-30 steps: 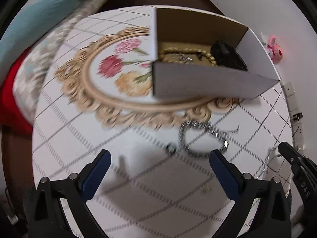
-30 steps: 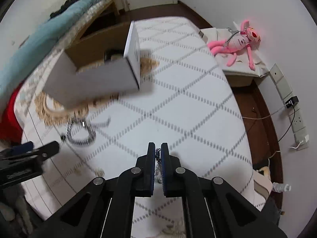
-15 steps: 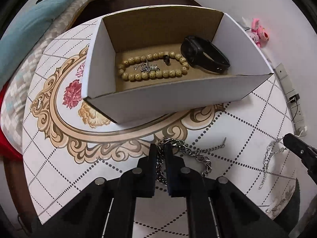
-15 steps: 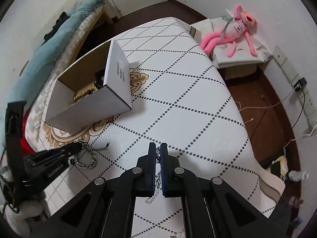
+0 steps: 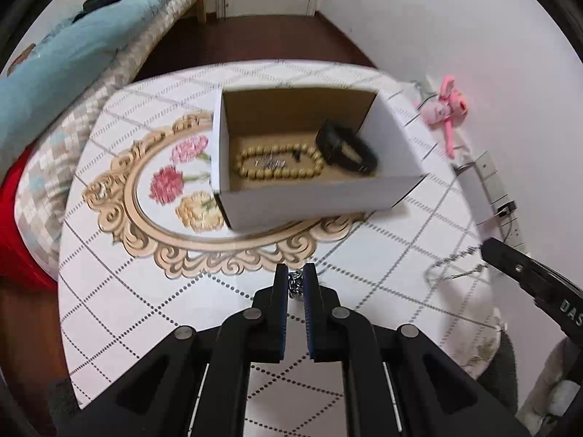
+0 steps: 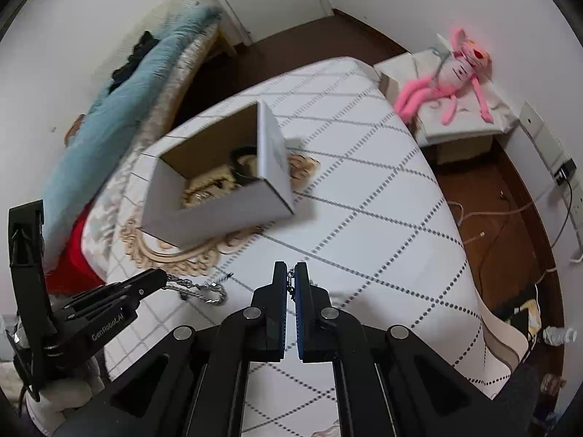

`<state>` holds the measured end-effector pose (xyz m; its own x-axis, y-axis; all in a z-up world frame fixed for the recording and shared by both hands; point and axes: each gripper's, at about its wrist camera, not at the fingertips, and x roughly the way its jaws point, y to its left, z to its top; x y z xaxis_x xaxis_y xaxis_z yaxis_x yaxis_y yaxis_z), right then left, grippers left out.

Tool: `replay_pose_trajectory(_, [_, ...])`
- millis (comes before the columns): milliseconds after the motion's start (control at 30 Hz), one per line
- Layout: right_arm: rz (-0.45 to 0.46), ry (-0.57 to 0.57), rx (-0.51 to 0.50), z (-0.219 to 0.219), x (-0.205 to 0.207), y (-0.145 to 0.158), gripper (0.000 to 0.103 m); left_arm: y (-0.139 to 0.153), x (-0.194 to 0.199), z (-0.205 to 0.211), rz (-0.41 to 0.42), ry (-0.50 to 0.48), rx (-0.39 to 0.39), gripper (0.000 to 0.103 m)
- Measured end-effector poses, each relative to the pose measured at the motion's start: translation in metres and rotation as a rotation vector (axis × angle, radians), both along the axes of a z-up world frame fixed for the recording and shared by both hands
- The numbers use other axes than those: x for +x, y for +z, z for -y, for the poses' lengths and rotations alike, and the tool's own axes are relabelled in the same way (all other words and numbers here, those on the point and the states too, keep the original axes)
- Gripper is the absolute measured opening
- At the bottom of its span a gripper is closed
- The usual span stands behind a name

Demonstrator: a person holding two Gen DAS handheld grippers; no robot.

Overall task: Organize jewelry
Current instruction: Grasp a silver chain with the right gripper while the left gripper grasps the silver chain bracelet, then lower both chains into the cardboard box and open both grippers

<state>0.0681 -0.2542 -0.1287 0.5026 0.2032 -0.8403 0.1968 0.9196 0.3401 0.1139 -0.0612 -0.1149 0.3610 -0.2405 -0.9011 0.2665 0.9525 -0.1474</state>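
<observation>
My left gripper (image 5: 295, 280) is shut on a thick silver chain bracelet (image 5: 295, 286), lifted above the table; the chain hangs from its tips in the right wrist view (image 6: 196, 289). My right gripper (image 6: 290, 278) is shut on a thin silver chain (image 6: 291, 286), which dangles from its tip in the left wrist view (image 5: 452, 266). A white cardboard box (image 5: 320, 204) stands on the table beyond both grippers. It holds a wooden bead bracelet (image 5: 278, 164), a small silver piece (image 5: 269, 162) and a black band (image 5: 344, 147).
The round table (image 5: 145, 309) has a white diamond-pattern cloth with a gold floral oval. A bed with a blue blanket (image 5: 73, 54) is at the left. A pink plush toy (image 6: 448, 80) lies on a low stand at the right. Wall sockets and cables are at the right.
My left gripper closed on the thick silver chain and lifted it off the table. Both grippers have risen and pulled back from the box, the right one still holding the thin chain.
</observation>
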Motion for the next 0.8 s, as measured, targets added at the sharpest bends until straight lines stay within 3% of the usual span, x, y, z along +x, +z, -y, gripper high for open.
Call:
replay_pose_trajectory(133, [0.056,0.024,0.022,-0.005,0.003,0.028,0.004,0.038,0.000,0.000,0.042,-0.009,-0.065,0.005])
replay_pose_trajectory(333, [0.141,0.070,0.054,-0.013,0.025,0.076,0.004,0.092,0.030,-0.002,0.108,-0.025,-0.162,0.005])
replay_pose_trajectory(433, [0.166,0.095,0.036,-0.016,0.046,0.093,0.004,0.102,0.050,0.001,0.134,-0.035,-0.157,0.005])
replay_pose_trajectory(600, [0.139,0.125,0.026,-0.020,0.087,0.093,0.004,0.087,0.089,0.007,0.097,-0.046,-0.121,0.005])
replay_pose_trajectory(800, [0.043,0.157,0.021,-0.025,0.126,0.067,0.004,0.041,0.124,0.005,-0.037,-0.036,-0.092,0.006])
